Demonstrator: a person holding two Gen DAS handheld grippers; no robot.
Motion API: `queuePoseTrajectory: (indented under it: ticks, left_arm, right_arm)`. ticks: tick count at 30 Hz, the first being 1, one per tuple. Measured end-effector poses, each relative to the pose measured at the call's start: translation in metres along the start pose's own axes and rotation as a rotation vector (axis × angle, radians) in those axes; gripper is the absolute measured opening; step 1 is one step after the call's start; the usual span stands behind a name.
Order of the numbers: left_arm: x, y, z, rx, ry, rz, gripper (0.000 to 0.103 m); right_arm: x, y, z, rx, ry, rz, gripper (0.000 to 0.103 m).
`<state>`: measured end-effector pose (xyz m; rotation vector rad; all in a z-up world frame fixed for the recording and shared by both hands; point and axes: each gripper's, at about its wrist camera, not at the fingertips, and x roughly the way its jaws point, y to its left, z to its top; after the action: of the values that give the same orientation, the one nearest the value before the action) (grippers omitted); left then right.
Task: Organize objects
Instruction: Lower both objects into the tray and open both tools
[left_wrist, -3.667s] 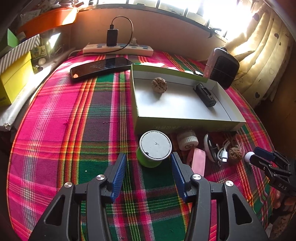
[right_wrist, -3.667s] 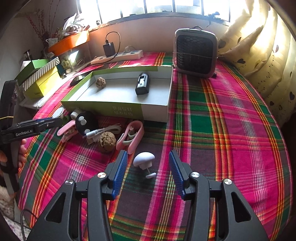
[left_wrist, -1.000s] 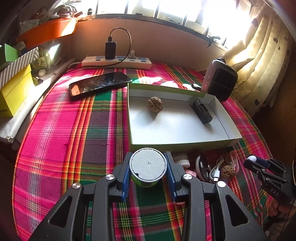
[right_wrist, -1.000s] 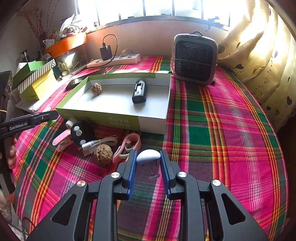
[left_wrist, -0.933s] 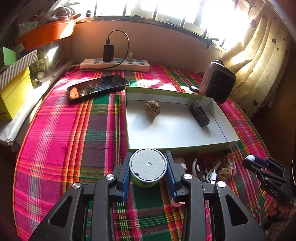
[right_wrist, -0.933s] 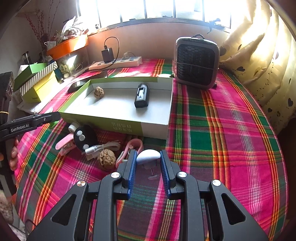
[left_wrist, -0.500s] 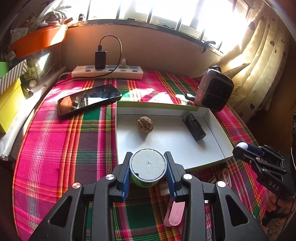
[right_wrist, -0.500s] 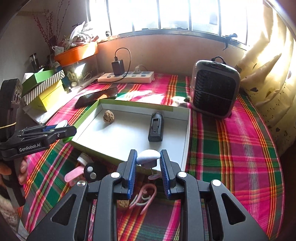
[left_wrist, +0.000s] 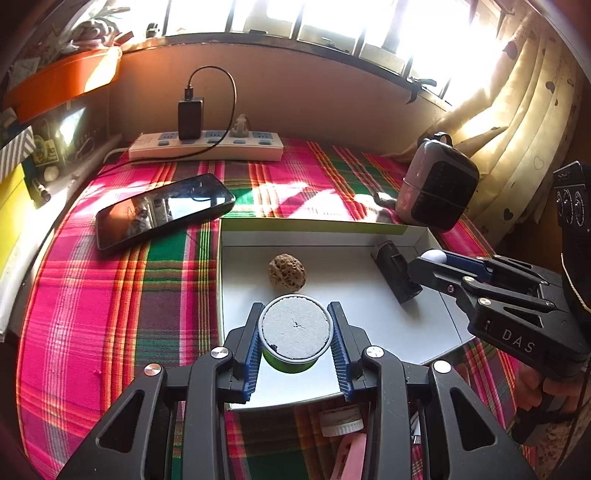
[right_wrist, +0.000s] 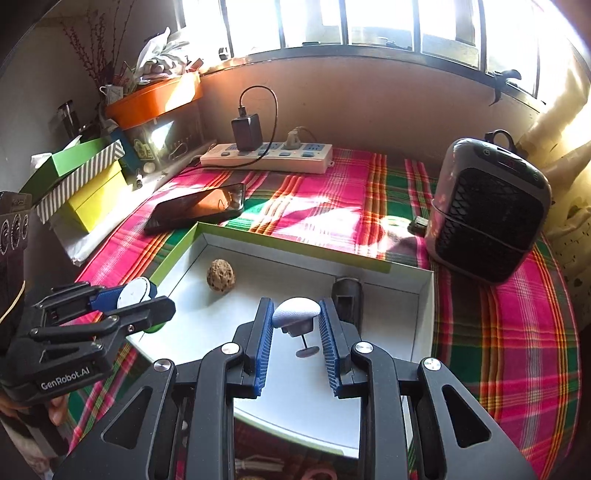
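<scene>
Two items ride in our grippers above the white tray (left_wrist: 417, 332); the left gripper (left_wrist: 294, 334) is clamped on a green pot with a grey-white lid (left_wrist: 294, 330), and the right gripper (right_wrist: 296, 323) is closed on a small white mushroom-shaped knob (right_wrist: 295, 311) whose thin pin and foot hang below its cap; both are held over the near half of the tray, clear of its floor as far as we can judge; neither has been set down yet.

Already lying in the tray are a walnut (left_wrist: 286, 270) towards the back left and a black clip-like block (left_wrist: 397, 270) by the right wall, well apart from each other.

Outside the tray, below its near wall, we make out a white screw cap (left_wrist: 340, 421), a pink piece (left_wrist: 349, 458) and a white cable (right_wrist: 255, 463) on the plaid cloth of the surface (left_wrist: 122, 295); most of that cluster is hidden by our grippers.

We reckon the sorting is roughly at its middle: two things in, two about to go in, several left; the phone (left_wrist: 162, 209), power strip (left_wrist: 207, 146) and small heater (right_wrist: 487, 210) may not belong to the job.
</scene>
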<state>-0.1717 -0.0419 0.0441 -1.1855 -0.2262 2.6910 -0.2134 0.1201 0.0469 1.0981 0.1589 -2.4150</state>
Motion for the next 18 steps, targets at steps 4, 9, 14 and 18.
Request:
queuePoseTrajectory:
  ticks: [4,9,14,18]
  left_arm:
    - [0.01,0.003,0.003,-0.008,0.016,0.007,0.032]
    - [0.019,0.004,0.005,-0.002,0.024,0.016,0.032]
    - [0.028,0.005,0.008,0.001,0.027,0.029,0.032]
    - [0.033,0.006,0.008,-0.003,0.035,0.028,0.032]
  right_arm:
    - [0.02,0.002,0.011,-0.007,0.035,-0.003,0.026]
    - [0.04,0.006,0.019,-0.015,0.068,-0.001,0.026]
    - [0.054,0.01,0.025,-0.02,0.091,-0.003,0.026]
    - [0.062,0.013,0.028,-0.032,0.106,-0.009,0.026]
